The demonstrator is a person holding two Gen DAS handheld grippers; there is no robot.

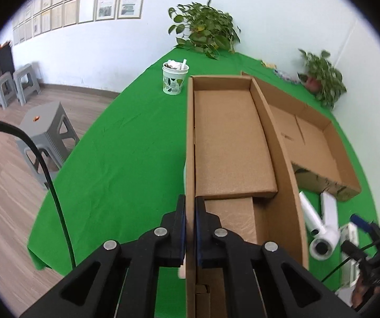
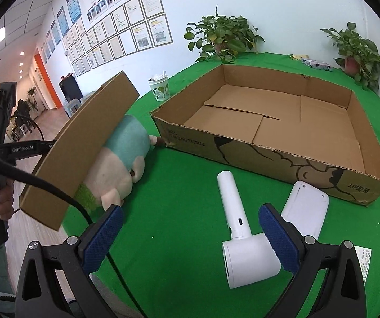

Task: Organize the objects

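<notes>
Holding the left gripper [image 1: 190, 228] level, you had its pads clamped on the side wall of the small cardboard box [image 1: 232, 143], lifted above the green table [image 1: 126, 159] with a plush toy [image 2: 118, 164] beneath it. Your right gripper [image 2: 190, 238] hovered low with its jaws wide apart, the white hair dryer [image 2: 240, 235] lying between the fingers. The large cardboard tray [image 2: 269, 116] stood just behind.

A narrow brown cardboard box [image 1: 232, 143], open-topped, is held tilted above a plush toy [image 2: 118, 164]. Beside it a wide, shallow printed cardboard box [image 2: 274, 122] sits open. In front lie a white hair dryer [image 2: 242, 241] and a white flat device [image 2: 306, 209].
</notes>
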